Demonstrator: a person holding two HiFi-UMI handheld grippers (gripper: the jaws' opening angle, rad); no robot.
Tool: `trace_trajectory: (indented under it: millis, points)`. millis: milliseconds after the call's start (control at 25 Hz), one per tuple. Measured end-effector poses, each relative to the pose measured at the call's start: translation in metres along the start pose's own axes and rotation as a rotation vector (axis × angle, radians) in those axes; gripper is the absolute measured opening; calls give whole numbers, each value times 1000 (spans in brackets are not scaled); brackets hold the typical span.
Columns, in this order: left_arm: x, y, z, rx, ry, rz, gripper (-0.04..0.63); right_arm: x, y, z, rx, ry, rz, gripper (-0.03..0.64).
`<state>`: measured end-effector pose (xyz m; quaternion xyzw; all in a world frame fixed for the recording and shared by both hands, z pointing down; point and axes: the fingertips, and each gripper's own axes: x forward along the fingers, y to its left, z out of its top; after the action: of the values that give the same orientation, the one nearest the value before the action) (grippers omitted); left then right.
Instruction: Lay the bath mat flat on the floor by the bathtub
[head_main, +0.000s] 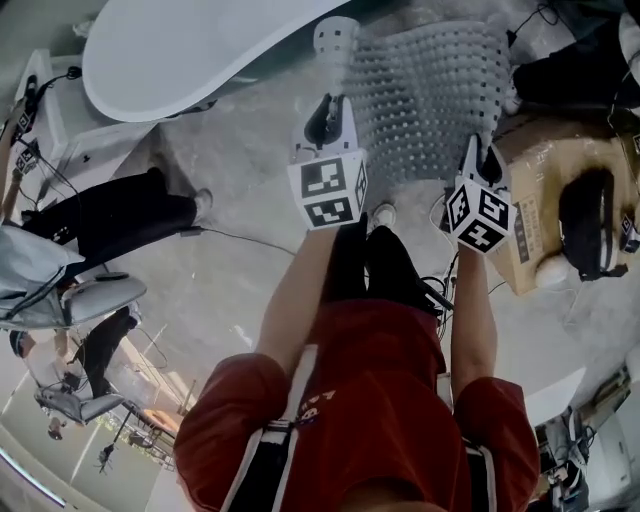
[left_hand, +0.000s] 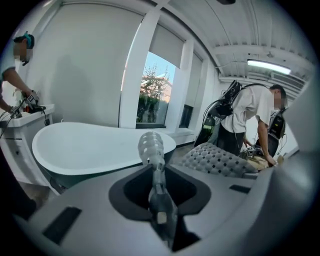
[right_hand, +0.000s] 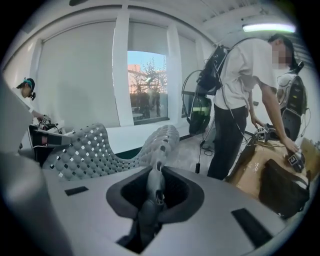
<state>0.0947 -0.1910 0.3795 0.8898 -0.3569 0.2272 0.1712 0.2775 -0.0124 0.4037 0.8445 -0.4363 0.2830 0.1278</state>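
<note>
— What have the tongs got hold of?
— The left tongs (left_hand: 156, 182) are pressed together on one near corner of the grey, hole-dotted rubber bath mat (head_main: 430, 90). The right tongs (right_hand: 153, 192) pinch the other near corner. The sheet sags between them, and each pinched corner curls up past the tips.
— Where is that from the tub?
— Out in front of the person, over the grey concrete floor (head_main: 230, 290). The white oval bathtub (head_main: 190, 50) is just off the mat's left side.
— Any writing?
— Only black-and-white square patterns on the marker cube (head_main: 328, 190) of each tool. There's white lettering on the person's red shirt (head_main: 370, 380) and print on the brown cardboard box (head_main: 530, 235), both too small to read.
— What's hidden?
— The mat's far edge runs out at the top of the head view, so I can't say whether it touches the floor.
— Room to move?
— There's bare floor on the left, below the tub. On the right the box, with a black bag (head_main: 590, 220) on it, sits just beside the mat's edge. A person in a white shirt (right_hand: 240, 85) bends over it.
</note>
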Motion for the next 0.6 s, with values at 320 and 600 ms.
trace_trajectory:
  millis: [320,600]
  points:
    - [58,31,-78,-17,106,19,75,69,9,-64,-57,107,25,52]
    - [110,49,-154,-26,185,51,75,134,6,-116,-127,153,63,52]
